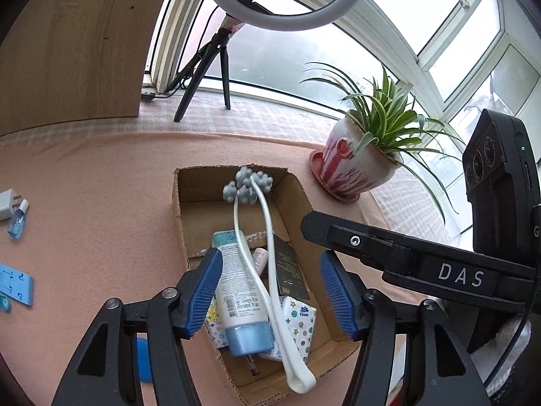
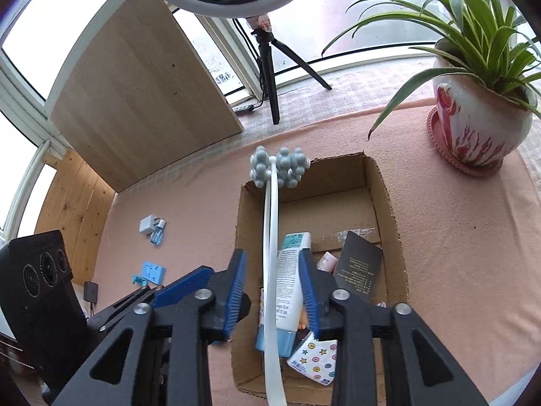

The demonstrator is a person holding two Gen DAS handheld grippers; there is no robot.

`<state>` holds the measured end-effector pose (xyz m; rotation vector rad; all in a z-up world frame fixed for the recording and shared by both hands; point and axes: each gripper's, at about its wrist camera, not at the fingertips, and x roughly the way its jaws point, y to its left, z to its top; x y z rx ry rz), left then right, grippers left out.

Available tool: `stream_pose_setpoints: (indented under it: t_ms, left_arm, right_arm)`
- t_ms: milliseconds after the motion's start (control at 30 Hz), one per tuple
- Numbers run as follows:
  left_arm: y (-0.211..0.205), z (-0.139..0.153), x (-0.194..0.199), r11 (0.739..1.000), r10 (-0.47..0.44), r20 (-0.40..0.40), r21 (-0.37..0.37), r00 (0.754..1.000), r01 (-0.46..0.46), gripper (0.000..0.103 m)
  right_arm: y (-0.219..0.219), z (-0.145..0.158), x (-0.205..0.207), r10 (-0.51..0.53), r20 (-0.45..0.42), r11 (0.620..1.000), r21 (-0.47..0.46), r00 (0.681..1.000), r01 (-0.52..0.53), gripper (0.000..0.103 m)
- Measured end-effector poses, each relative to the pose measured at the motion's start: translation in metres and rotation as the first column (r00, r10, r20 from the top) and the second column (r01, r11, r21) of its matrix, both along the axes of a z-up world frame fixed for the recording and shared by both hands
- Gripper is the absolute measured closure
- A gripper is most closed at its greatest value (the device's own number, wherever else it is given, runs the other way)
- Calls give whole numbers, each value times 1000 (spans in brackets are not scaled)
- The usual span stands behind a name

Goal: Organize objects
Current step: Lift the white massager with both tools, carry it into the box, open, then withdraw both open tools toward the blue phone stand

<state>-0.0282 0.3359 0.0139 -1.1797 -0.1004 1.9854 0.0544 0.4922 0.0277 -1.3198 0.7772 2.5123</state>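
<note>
In the left wrist view, the left hand-held gripper (image 1: 272, 291) is hovering over a cardboard box (image 1: 181, 216) on the pink-covered bench (image 1: 84, 186), its blue pads standing about halfway apart and gripping nothing. A white neck massager (image 1: 267, 253) with grey knobbed rollers is lying lengthwise in the box, its rollers leaning on the far rim and its looped end poking over the near rim. Under it are lying a white tube with a blue cap (image 1: 240, 297), a black card (image 1: 290, 270) and a tissue pack (image 1: 302, 318). The right hand-held gripper (image 1: 355, 240) is crossing above the box's right edge. Open cloth is stretching to the left, up to a charger (image 1: 8, 203) and a small blue bottle (image 1: 18, 221).

In the right wrist view, the right hand-held gripper (image 2: 272, 291) is also standing half open, straddling the massager's band and the tube without pressing either. The box's far half is lying bare. A potted spider plant (image 2: 480, 101) is sitting well right of the box.
</note>
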Motion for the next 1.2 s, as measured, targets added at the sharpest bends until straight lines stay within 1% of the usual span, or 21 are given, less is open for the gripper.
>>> stream_pose_setpoints:
  t_ms: [167, 400, 600, 700, 800, 867, 933, 1033, 1133, 1200]
  left_arm:
    - [-22, -2, -8, 998, 60, -9, -31, 998, -60, 39]
    - [-67, -12, -21, 986, 145, -2, -80, 989, -145, 39]
    - [-118, -25, -37, 964, 244, 21, -118, 970, -240, 39]
    - [-148, -32, -47, 943, 304, 25, -148, 952, -298, 39]
    - [-180, -40, -58, 917, 369, 31, -177, 929, -359, 39]
    - [-200, -46, -66, 898, 407, 37, -200, 913, -392, 37]
    - [-219, -55, -76, 885, 433, 64, -218, 899, -411, 36]
    - [-250, -67, -89, 851, 488, 61, -255, 871, -459, 36]
    - [-272, -79, -104, 827, 528, 85, -276, 845, -489, 36]
    - [-281, -86, -113, 816, 544, 98, -291, 833, -499, 36]
  right_arm:
    - [3, -3, 1, 13, 2, 1000, 21, 1000, -13, 45]
    - [-11, -3, -4, 54, -5, 998, 38, 999, -54, 45]
    - [-44, -2, -20, 152, -24, 987, 57, 988, -151, 45]
    - [-66, -4, -32, 203, -25, 976, 87, 979, -200, 45]
    - [-88, -7, -45, 246, -26, 964, 105, 969, -242, 46]
    - [-101, -11, -54, 274, -19, 958, 98, 962, -271, 46]
    - [-114, -18, -63, 305, -2, 949, 84, 952, -304, 46]
    - [-131, -27, -76, 338, 20, 938, 74, 941, -338, 46]
    - [-147, -36, -88, 370, 40, 927, 57, 928, -372, 46]
    - [-157, -42, -96, 389, 61, 919, 53, 919, -392, 46]
